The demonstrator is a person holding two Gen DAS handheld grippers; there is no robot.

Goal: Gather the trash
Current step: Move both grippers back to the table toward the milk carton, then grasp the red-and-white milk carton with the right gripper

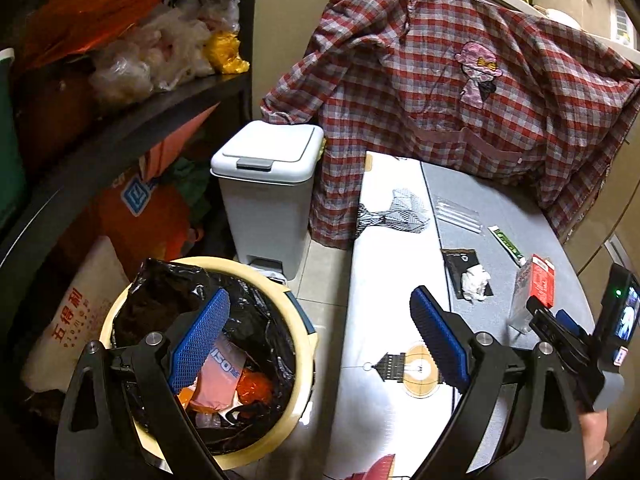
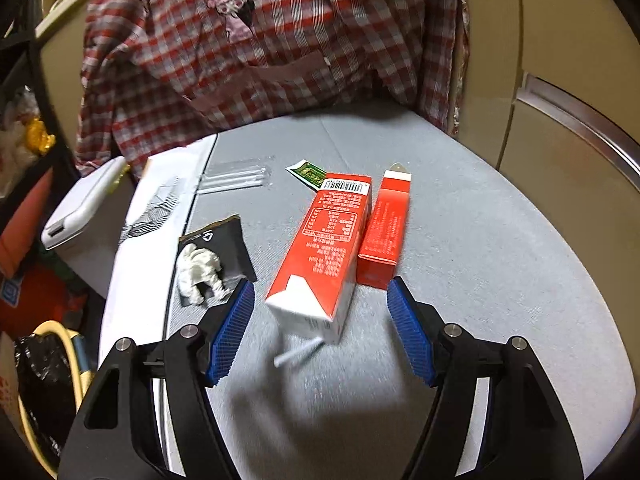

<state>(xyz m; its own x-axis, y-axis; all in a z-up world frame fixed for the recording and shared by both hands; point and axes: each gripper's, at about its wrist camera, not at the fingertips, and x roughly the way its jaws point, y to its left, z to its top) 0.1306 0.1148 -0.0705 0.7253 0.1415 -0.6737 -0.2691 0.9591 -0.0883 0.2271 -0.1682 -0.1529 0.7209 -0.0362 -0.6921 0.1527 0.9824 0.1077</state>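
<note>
A crumpled red-and-grey checked shirt (image 1: 460,80) with an embroidered pink figure drapes over the far side of the scene, hiding whatever it hangs on. Below it the rounded table (image 2: 460,240) wears a grey woven-looking cloth, with a smooth white printed sheet (image 1: 384,248) along its left edge. Beside the table stand a boxy white pedal bin (image 1: 266,184) with a closed flat lid and a round cream-rimmed basket (image 1: 304,344) lined with glossy black film; inside it lie pink and orange wrappers, partly hidden behind the left gripper (image 1: 320,340), whose ribbed blue pads stand wide apart over the basket and table edge, holding nothing.

On the cloth, the largest piece of trash is a red-and-white drink carton (image 2: 320,252) lying on its side, its white straw (image 2: 296,354) blurred. Touching its right flank is a slimmer red box (image 2: 384,232). Left of them a flat black packet (image 2: 228,240) carries a crumpled white tissue (image 2: 198,272). Farther back lie a clear plastic sleeve (image 2: 236,178), hard to make out, and a small green wrapper (image 2: 306,172), partly covered by the carton. The right gripper (image 2: 320,328) spreads wide, empty, on either side of the carton's near end
</note>
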